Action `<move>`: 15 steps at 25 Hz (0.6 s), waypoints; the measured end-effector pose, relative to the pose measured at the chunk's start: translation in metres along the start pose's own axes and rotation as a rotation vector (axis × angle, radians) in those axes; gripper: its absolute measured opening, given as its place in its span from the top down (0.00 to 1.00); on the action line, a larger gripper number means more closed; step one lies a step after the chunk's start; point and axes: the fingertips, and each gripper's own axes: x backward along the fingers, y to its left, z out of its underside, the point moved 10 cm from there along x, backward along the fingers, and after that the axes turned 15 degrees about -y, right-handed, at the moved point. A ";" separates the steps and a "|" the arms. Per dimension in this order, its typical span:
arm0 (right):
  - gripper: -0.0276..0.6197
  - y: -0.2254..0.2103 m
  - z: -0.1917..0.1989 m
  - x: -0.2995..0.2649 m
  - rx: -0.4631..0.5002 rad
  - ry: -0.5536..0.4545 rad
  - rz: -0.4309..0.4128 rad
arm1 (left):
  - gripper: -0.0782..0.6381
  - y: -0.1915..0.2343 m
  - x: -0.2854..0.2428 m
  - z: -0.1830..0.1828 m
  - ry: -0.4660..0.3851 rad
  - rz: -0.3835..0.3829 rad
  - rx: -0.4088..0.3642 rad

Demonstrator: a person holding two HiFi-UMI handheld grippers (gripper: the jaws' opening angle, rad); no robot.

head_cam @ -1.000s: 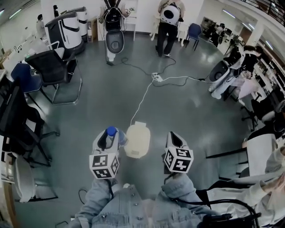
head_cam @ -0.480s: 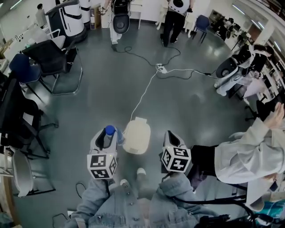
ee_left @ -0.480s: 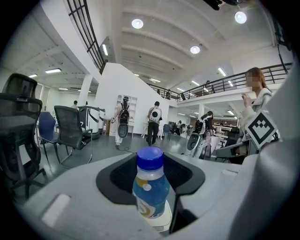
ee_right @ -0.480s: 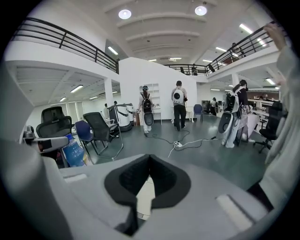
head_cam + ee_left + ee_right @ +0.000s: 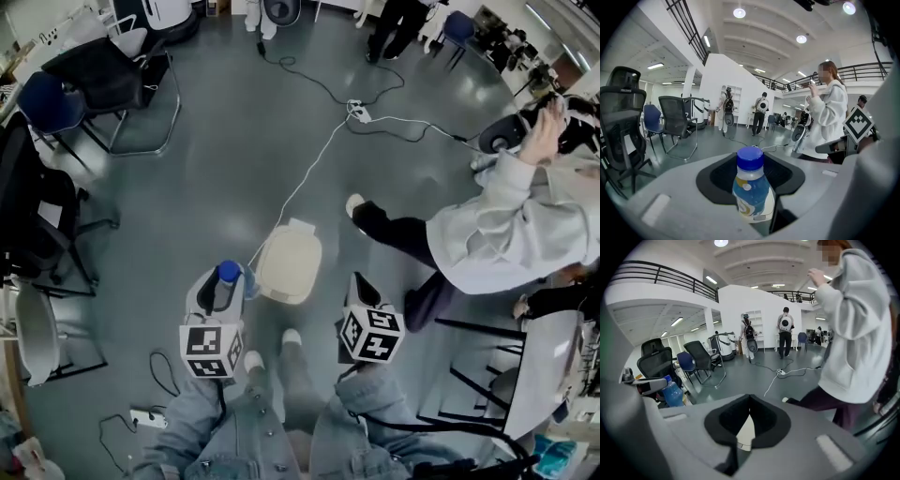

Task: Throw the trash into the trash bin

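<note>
A cream trash bin with a closed lid stands on the grey floor just ahead of my feet. My left gripper is to the left of the bin, shut on a clear bottle with a blue cap and a blue-yellow label. In the left gripper view the bottle stands upright between the dark pads of that gripper. My right gripper hangs to the right of the bin, shut and holding nothing. In the right gripper view the bin shows through the slit under that gripper's tips.
A person in a pale hoodie stands close on the right, one leg reaching toward the bin. A white cable runs from the bin's far side to a power strip. Office chairs stand at the far left, a table at the right.
Both grippers have sunk lower beside the bin, the bottle still held. The person in the hoodie has stepped in from the right, close to the bin.
</note>
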 end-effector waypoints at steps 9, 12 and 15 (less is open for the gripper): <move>0.95 0.005 0.080 -0.055 -0.007 0.133 -0.062 | 0.63 0.023 -0.006 0.081 0.099 -0.087 0.026; 0.95 0.004 0.115 -0.074 -0.014 0.166 -0.068 | 0.63 0.030 -0.009 0.115 0.117 -0.099 0.032; 0.95 0.005 0.152 -0.088 -0.018 0.199 -0.071 | 0.63 0.038 -0.006 0.152 0.144 -0.117 0.042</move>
